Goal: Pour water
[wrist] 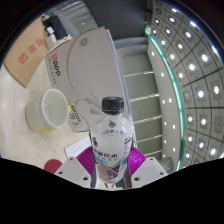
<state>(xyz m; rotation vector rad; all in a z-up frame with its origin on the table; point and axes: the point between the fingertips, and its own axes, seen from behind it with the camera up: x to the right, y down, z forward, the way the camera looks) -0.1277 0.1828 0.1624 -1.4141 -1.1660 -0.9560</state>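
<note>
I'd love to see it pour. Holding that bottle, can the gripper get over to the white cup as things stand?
Probably yes. The gripper is shut on the water bottle, whose cap looks still on. The white cup stands open-mouthed beyond and left of the fingers, with only bare table between, so nothing seems to block the way.

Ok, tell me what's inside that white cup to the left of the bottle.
The white cup shows only a pale inner wall and floor, with no object inside; whether it holds any water cannot be told. The bottle, held between the fingers, stands to its right and covers none of it.
</note>
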